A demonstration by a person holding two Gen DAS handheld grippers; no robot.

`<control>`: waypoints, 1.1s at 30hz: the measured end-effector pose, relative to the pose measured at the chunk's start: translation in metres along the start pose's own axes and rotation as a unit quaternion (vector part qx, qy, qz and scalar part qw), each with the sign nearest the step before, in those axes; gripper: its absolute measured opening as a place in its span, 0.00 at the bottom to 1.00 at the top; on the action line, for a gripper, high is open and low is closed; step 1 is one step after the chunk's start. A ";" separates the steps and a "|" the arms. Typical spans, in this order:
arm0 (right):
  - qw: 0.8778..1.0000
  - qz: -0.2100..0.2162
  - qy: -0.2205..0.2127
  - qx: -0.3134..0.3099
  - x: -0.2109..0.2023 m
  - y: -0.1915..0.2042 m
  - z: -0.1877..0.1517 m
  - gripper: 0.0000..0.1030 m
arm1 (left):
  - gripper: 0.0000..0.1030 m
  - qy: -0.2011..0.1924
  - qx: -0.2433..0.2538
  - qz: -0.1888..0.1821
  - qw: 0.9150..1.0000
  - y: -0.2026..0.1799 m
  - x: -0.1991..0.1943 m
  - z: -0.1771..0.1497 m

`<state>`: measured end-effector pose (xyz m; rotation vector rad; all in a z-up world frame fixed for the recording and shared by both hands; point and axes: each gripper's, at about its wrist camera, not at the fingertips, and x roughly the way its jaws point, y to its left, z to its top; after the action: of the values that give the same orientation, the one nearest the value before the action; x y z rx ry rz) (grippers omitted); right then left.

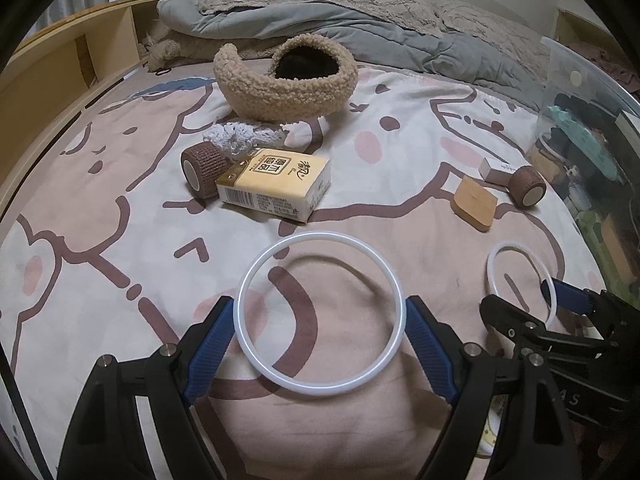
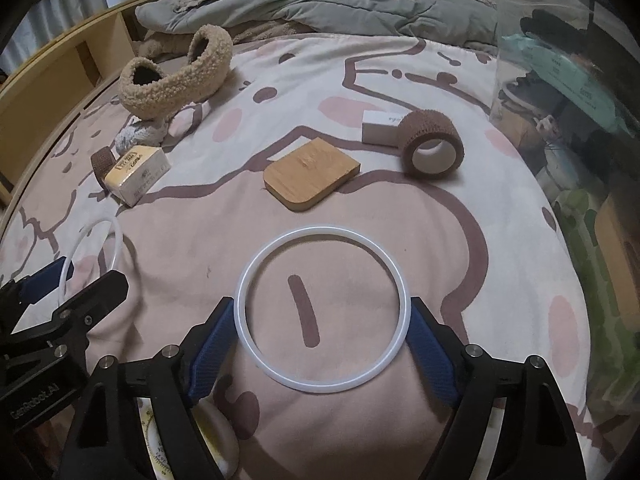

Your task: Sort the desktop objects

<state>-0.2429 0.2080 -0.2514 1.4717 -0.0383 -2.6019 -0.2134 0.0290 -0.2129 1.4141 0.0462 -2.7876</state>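
Both claws stand spread wide over the bedspread (image 1: 120,208). The left gripper (image 1: 320,340) pinches a white ring (image 1: 256,272) across its width, pads touching each side. The right gripper (image 2: 322,336) grips a second white ring (image 2: 392,264) likewise. Farther off lie a tissue pack (image 1: 276,184), wooden block (image 2: 312,174) and brown tape roll (image 2: 430,146)

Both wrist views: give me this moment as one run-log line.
left tool: closed on white ring | right tool: closed on second ring | clear bin: right edge | tissue pack: on bed
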 end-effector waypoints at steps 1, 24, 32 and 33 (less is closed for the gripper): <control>1.000 0.004 -0.003 0.001 -0.002 0.000 0.000 0.81 | 0.82 0.000 -0.001 0.000 1.000 0.001 0.000 0.000; 0.998 0.021 -0.062 0.002 -0.091 -0.005 0.001 0.81 | 0.82 -0.038 -0.017 -0.022 0.999 0.012 -0.060 0.007; 0.993 0.035 -0.110 -0.019 -0.166 -0.017 0.003 0.81 | 0.82 -0.062 0.009 -0.038 0.997 -0.003 -0.091 -0.003; 0.992 0.040 -0.116 -0.020 -0.176 -0.020 0.004 0.81 | 0.82 -0.063 0.011 -0.042 0.997 -0.005 -0.094 -0.005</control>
<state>-0.1597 0.2528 -0.1016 1.1258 -0.0701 -2.6769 -0.1539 0.0340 -0.1399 1.2663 0.0760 -2.9478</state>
